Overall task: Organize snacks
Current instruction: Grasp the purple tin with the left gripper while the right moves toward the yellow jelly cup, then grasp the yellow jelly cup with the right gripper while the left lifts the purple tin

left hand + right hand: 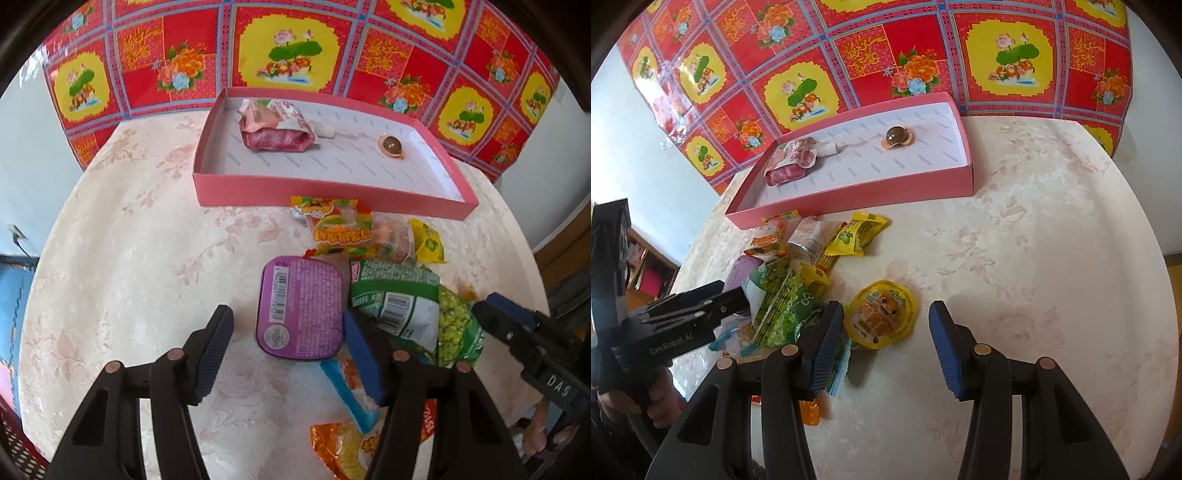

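My left gripper (291, 350) points down at a purple tin (301, 310) lying label-up between its fingers. Its jaws are open: bare cloth shows between the left finger and the tin, and the right blue pad sits at the tin's edge. A green pea bag (413, 306), a gummy packet (340, 225) and a yellow packet (428, 243) lie beside and beyond the tin. My right gripper (886, 343) stands open, holding nothing, with a round yellow snack pack (884, 314) just ahead of its fingertips. The pink box (332, 192) holds a red pouch (275, 125) and a round brown candy (391, 144).
The round table (1052, 240) has a cream floral cloth, bare on its right half. A red patterned sheet (849, 48) hangs behind the box. A blue packet (347, 391) and an orange packet (343, 446) lie near the front edge. A shelf (646, 266) stands left.
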`<state>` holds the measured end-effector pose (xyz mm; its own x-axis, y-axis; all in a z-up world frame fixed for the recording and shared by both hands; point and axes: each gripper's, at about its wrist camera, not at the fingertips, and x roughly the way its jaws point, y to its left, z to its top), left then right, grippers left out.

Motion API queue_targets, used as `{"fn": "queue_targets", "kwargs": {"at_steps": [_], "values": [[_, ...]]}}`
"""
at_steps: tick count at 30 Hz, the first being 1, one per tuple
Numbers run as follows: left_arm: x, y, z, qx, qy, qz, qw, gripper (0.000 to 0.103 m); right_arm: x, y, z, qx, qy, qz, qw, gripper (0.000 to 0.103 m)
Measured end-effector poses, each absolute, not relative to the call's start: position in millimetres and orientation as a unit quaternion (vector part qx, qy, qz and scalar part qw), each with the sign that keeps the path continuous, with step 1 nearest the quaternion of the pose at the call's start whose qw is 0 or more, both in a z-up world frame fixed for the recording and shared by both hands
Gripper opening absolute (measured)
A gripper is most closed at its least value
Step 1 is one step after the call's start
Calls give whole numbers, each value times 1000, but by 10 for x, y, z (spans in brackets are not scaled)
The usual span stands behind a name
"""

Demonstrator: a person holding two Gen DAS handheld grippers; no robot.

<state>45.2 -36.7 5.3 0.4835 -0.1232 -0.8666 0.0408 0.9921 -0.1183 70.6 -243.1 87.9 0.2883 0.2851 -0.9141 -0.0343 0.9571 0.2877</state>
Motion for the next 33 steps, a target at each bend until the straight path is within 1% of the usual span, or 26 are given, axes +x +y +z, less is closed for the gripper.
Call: {"fn": "queue_targets", "kwargs": {"at_steps": [6, 8, 9, 11, 13, 15, 23, 25, 31, 32, 33], "values": [[455, -401, 37, -26, 500, -48, 864, 65, 738, -2408, 821, 111, 591, 95, 793, 48], [455, -394, 38, -26, 499, -48, 865, 64, 742, -2405, 809, 111, 589, 92, 795, 46], [454, -392, 37, -25, 498, -48, 865, 62, 744, -2403, 808, 110, 588, 91, 796, 46], [450, -387, 35, -21, 495, -45, 867, 60, 743, -2407, 803, 111, 586, 89, 798, 40], [450, -382, 34, -19, 493, -43, 869, 56, 739, -2425, 798, 115, 584, 87, 799, 40], [445, -369, 34, -19, 492, -43, 870, 55, 735, -2425, 798, 115, 583, 87, 800, 40], [428, -418, 26, 2, 485, -45, 873, 55, 725, -2417, 797, 107, 579, 85, 804, 39], [430, -402, 29, -2, 485, -44, 873, 53, 722, -2417, 797, 109, 579, 84, 804, 39], [370, -332, 82, -23, 482, -56, 874, 52, 714, -2455, 790, 127, 576, 84, 803, 38], [354, -326, 104, -23, 478, -56, 876, 52, 708, -2454, 798, 124, 574, 84, 805, 37], [341, -319, 122, -25, 476, -56, 877, 52, 701, -2451, 809, 120, 571, 83, 808, 27]]}}
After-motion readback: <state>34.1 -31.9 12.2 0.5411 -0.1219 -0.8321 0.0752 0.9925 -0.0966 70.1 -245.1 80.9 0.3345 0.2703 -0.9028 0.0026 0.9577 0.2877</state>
